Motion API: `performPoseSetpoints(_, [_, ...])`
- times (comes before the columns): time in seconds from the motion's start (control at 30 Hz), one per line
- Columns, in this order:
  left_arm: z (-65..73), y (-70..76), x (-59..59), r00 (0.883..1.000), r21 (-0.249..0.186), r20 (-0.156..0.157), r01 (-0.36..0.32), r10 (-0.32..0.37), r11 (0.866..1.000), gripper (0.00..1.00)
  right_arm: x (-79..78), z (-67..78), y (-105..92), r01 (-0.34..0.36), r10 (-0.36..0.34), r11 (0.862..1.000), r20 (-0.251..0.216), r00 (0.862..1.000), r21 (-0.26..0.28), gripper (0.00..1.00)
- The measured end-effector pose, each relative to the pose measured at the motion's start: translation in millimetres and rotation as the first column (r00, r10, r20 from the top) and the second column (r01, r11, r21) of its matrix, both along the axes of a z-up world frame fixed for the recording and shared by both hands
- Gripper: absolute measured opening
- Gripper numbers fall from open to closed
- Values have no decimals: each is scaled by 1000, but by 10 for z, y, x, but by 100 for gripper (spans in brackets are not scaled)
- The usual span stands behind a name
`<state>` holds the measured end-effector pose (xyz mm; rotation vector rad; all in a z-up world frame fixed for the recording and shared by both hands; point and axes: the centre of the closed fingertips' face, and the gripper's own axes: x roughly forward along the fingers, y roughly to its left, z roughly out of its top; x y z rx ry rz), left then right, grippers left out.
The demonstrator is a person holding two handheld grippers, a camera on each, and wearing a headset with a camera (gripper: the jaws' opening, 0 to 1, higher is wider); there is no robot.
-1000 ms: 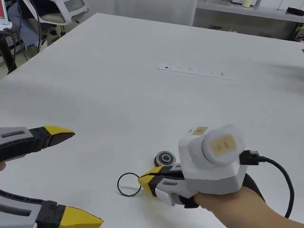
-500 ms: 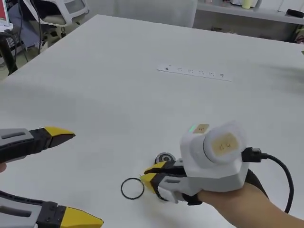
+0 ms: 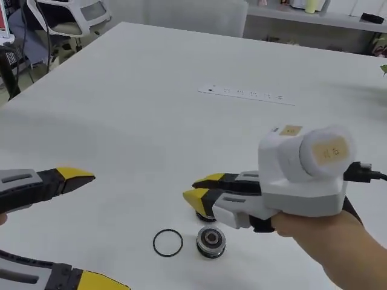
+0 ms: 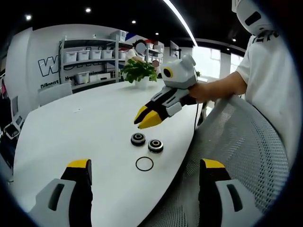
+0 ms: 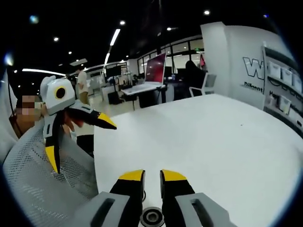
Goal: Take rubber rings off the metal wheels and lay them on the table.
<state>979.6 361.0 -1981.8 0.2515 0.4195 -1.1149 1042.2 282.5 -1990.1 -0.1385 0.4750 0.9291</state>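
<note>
The rubber ring (image 3: 167, 242) lies flat on the white table (image 3: 151, 109) towards the near edge, just left of a metal wheel (image 3: 211, 240) and not touching it, while a second wheel (image 4: 138, 138) sits just beyond, partly under the right gripper (image 3: 202, 188). That gripper hovers above the wheels, its jaws clenched almost together on nothing. The left gripper (image 3: 97, 228) hangs at the near left, jaws released wide and empty, apart from the ring
</note>
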Motion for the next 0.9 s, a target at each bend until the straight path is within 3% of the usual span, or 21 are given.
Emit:
performPoseSetpoints(0.27, [-4,-6,-10,1000,4,0,8,-8,1000,92,11,182,-103,-6,5,998,8,1000,61,13])
performPoseSetpoints(0.33, [-7,-10,-15,1000,6,-1,11,-11,1000,92,12,195,-146,-15,13,999,37,999,46,14])
performPoseSetpoints(0.5, [-2,-21,-24,1000,7,2,20,-20,1000,92,-21,183,-233,-52,51,998,45,998,30,17])
performPoseSetpoints(0.63, [-20,-24,-33,1000,23,3,30,-30,999,92,-72,114,-308,-99,101,995,62,993,-24,17])
performPoseSetpoints(0.9, [5,-38,-40,999,30,17,48,-48,998,92,-191,-56,-385,-164,166,983,20,986,-77,19])
